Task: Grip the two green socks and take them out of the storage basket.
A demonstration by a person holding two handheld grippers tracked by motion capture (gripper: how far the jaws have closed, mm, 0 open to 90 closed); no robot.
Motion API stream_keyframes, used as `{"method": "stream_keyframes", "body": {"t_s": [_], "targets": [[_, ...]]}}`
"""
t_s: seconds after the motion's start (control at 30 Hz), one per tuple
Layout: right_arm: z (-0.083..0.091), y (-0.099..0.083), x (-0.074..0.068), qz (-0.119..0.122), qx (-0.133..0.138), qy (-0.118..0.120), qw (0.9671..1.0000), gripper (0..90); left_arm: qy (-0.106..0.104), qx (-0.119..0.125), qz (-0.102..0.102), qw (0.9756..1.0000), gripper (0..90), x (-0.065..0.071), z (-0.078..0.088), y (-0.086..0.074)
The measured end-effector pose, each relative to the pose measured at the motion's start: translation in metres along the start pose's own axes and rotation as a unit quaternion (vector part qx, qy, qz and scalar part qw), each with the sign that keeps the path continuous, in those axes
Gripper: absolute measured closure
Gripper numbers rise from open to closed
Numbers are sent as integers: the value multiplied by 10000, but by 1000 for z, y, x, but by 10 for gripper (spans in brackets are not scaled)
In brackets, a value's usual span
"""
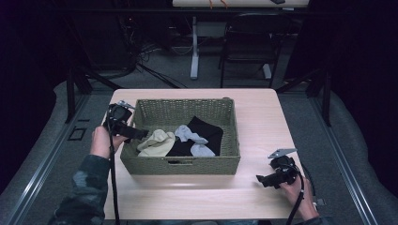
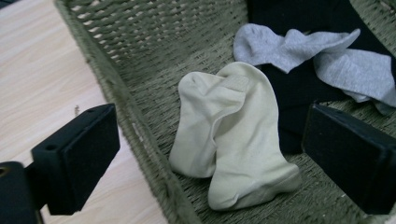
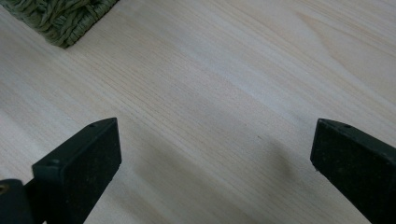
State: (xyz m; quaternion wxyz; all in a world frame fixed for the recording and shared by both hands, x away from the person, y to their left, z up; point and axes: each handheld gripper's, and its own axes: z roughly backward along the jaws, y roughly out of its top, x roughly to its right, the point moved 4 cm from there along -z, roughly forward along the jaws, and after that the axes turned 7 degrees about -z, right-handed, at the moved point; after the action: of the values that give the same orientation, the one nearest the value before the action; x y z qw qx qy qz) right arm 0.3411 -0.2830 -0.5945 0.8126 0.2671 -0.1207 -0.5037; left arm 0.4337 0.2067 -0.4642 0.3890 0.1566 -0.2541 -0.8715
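My left gripper point(image 1: 133, 132) hangs over the basket's point(image 1: 178, 165) rim at its 9 o'clock side, fingers point(image 2: 77, 156) spread wide and holding nothing. In the left gripper view the cream socks point(image 2: 233, 140) lie between the two fingers, down on the woven floor, folded one against the other (not touched by either finger). Grey socks point(image 2: 317, 56) sit at 1 o'clock from them, draped on a black cloth point(image 2: 299, 84). In the high view the cream socks point(image 1: 157, 142) rest in the basket's near-left part, just beside the gripper tip. My right gripper point(image 1: 265, 179) is low over the bare desk point(image 1: 263, 117), at 4 o'clock from the basket and well apart from it, fingers point(image 3: 79, 168) also wide, empty, with a basket corner point(image 3: 60, 18) at 11 o'clock.
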Motion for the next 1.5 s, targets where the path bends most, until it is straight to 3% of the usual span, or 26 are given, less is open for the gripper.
{"method": "stream_keyframes", "body": {"t_s": [0.37,0.53,0.63,0.87,1.17,1.4,1.5], "targets": [[0,0,0,4,-11,51,10000,11,-144,-449,-196,9987,192,6,-30,6],[0,0,0,13,-32,48,10000,12,-141,-691,-309,9970,271,7,-41,8],[-1,0,0,10,-26,50,10000,12,-262,-835,-310,9957,328,8,-48,9],[-1,0,-1,13,-25,68,10000,13,-174,-1285,-359,9909,426,11,-65,11],[0,0,-1,17,-19,88,10000,14,11,-1819,-413,9825,551,15,-81,9],[0,0,-1,16,-14,64,10000,15,79,-2025,-313,9788,608,14,-88,3],[0,0,-1,14,-10,58,10000,15,12,-2051,-319,9782,712,14,-89,2]]}}
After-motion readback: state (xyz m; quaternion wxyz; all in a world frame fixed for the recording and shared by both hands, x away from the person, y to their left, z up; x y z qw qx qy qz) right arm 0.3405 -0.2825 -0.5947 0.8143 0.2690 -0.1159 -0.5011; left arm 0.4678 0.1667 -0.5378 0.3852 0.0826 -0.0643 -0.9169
